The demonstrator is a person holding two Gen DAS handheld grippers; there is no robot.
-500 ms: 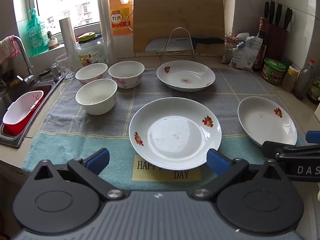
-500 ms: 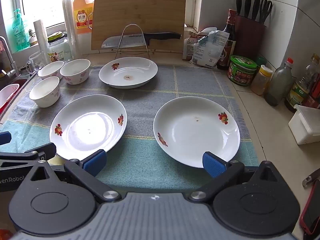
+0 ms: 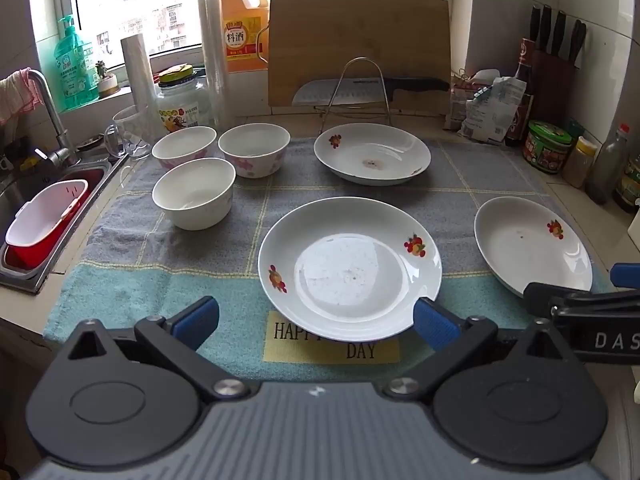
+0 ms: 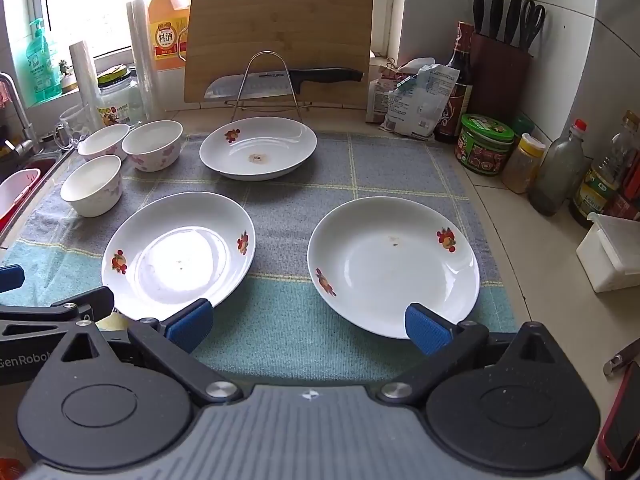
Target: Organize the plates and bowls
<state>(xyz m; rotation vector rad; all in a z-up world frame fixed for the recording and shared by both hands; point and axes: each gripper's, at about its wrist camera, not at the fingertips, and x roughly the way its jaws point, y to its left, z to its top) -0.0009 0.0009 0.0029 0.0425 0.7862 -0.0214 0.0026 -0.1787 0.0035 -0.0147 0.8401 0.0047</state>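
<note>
Three white plates with red flower prints lie on a towel mat: a near-left plate [image 3: 350, 268] [image 4: 178, 254], a near-right plate [image 3: 532, 244] [image 4: 394, 266] and a far plate [image 3: 372, 153] [image 4: 258, 147]. Three white bowls [image 3: 194, 193] [image 3: 254, 150] [image 3: 183, 147] stand at the back left; they also show in the right wrist view [image 4: 92, 185] [image 4: 152, 145] [image 4: 103, 140]. My left gripper [image 3: 316, 318] is open and empty, at the near-left plate's front rim. My right gripper [image 4: 308, 322] is open and empty, at the near-right plate's front rim.
A wire rack [image 3: 354, 88] with a knife and a cutting board [image 3: 356, 44] stand behind the far plate. A sink [image 3: 40, 216] with a red-and-white basket is at the left. Jars, bottles and a knife block [image 4: 500, 68] line the right wall. A phone [image 4: 622, 420] lies near right.
Both grippers have edged slightly forward toward the near plates. Nothing on the mat has moved.
</note>
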